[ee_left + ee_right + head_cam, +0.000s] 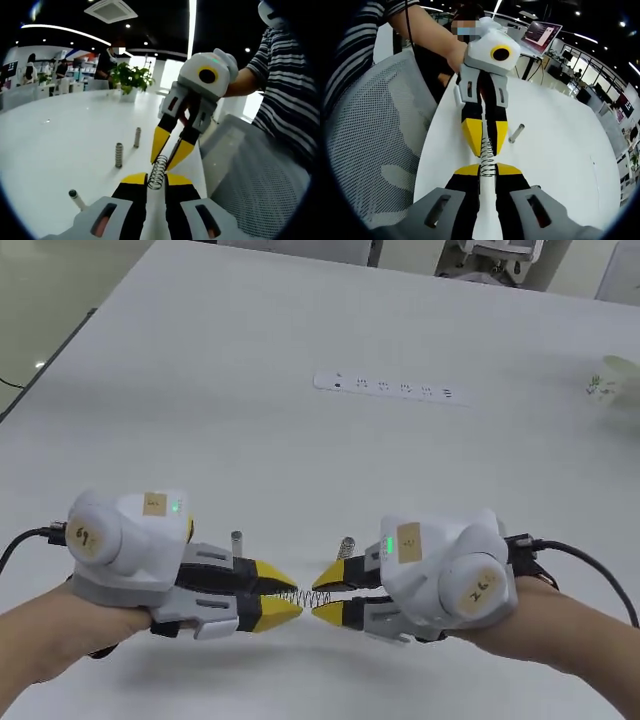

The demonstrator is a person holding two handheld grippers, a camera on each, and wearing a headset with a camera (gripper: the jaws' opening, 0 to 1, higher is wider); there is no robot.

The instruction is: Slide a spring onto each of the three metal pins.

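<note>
In the head view, the spring [306, 595] is held clear of the table [300, 440]. One end is clenched in the left claw [290, 598] and the other in the right claw [322, 597], with the two sets of tips almost meeting. A smooth pin [237, 540] is stood just behind the left claw, and a coiled pin [346, 548], apparently already sleeved, just behind the right claw. With so short a piece gripped at both ends, any pull apart or twist is judged likely to stretch or kink it.

In the left gripper view, the spring [158, 172] is pinched between this claw's yellow tips, and its far end is taken by the right claw [170, 150] directly ahead. The smooth pin [76, 198] is found close to the claw's left. The coiled pin [119, 155] and a far pin [137, 137] are set ahead and to the left; the far pin's covering cannot be made out. If one grip is let go while the spring is under load, the spring could be flicked away.

In the right gripper view, the spring [488, 154] is bridged from the right claw [489, 171] to the left claw [486, 136]. The smooth pin [516, 132] is seen just right of the left claw. The table edge and a mesh chair [380, 125] are close on the left, so a dropped spring could be lost off the table. The pin could also be knocked by a claw body during alignment.
</note>
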